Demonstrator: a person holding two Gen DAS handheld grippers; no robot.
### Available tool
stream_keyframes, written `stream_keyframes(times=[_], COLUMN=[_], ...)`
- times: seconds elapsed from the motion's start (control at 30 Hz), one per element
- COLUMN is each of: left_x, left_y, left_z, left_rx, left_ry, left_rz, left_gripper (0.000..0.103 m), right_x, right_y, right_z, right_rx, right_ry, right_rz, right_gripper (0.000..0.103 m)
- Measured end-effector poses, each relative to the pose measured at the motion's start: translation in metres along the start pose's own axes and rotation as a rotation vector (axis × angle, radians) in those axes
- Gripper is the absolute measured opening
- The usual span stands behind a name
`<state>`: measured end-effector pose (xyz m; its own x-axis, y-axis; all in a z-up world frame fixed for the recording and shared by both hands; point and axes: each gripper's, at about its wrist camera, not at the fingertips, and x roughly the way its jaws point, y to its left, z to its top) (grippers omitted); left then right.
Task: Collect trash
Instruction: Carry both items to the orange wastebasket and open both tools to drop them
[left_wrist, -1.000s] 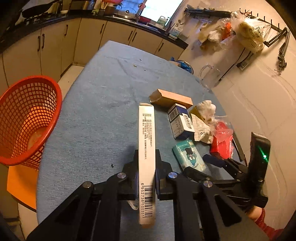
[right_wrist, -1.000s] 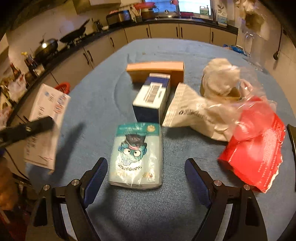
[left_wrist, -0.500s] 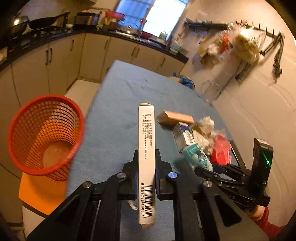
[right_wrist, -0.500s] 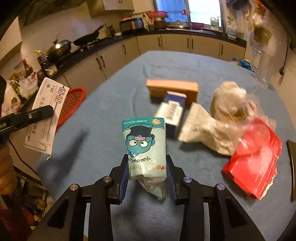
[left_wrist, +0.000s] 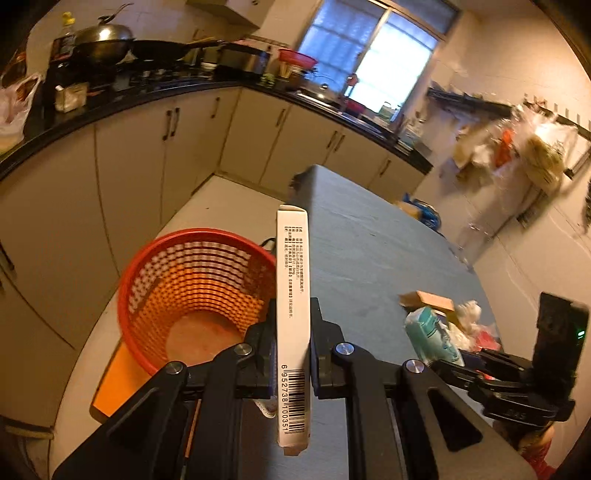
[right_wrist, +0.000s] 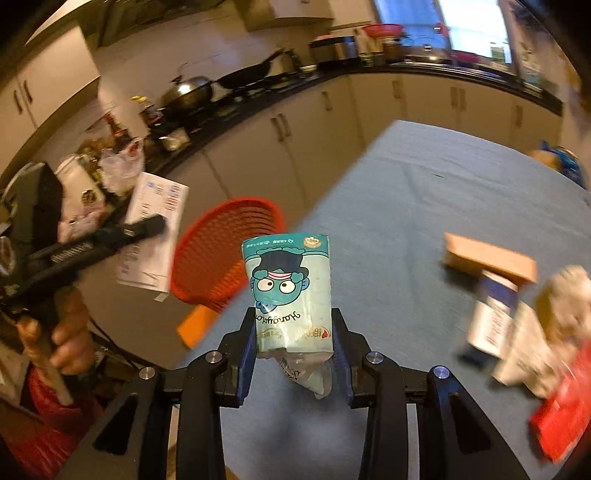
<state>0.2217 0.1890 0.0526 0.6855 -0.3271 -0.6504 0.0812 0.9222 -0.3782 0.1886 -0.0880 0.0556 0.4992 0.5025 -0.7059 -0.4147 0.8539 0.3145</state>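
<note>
Now, taking the red mesh basket (left_wrist: 192, 295) as the landmark: it stands on an orange board (left_wrist: 118, 380) on the floor, just off the near edge of the blue counter (left_wrist: 369, 251). The left tool (left_wrist: 291, 354) is clamped on a flat white carton (left_wrist: 293, 314) held edge-up, barcode end toward the camera; the carton hangs just right of the basket's rim, above the counter's edge. In the right wrist view a hand (right_wrist: 70, 332) grips that tool's handle, left of the basket. Right of the basket, the right tool (right_wrist: 293, 350) is pinched on a teal tissue pack (right_wrist: 290, 291) with a cartoon face, lifted clear of the counter. Farther right, well away from the basket, a tan box (right_wrist: 491, 258), a blue-and-white box (right_wrist: 495, 314), crumpled wrappers (right_wrist: 554, 306) and a red packet (right_wrist: 565, 410) lie together on the counter.
</note>
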Motion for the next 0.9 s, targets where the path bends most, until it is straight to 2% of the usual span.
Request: stream_keyframes(times=[0.17,0.3,0.5,0.67,0.9], left_x=[0.022,0.040,0.058,0.062,0.073], left_y=[0.030,0.053,0.074,0.079,0.077], left_z=[0.005,0.006,0.005,0.002,-0.001], left_rx=[-0.037,-0.068,-0.112,-0.121,-0.129], left_ry=[0.028,0.057,0.079,0.086,0.113], left_rz=[0.037,0.045,0.048,0.045,0.055], left_gripper=[0.012,0.012,0.012,0.012,0.012], right_x=[0.040,0.084,0.136,0.158,0.154], right_y=[0.032,0.047,0.059,0.058,0.049], right_z=[0.027,0.043,0.055,0.059,0.056], right_rx=[-0.009,0.038,0.083,0.117,0.124], right_ry=[0.029,0.087,0.148,0.187,0.187], right_rz=[0.085,0.150,0.170,0.165,0.161], right_gripper=[0.041,0.042,0.045,0.057,0.058])
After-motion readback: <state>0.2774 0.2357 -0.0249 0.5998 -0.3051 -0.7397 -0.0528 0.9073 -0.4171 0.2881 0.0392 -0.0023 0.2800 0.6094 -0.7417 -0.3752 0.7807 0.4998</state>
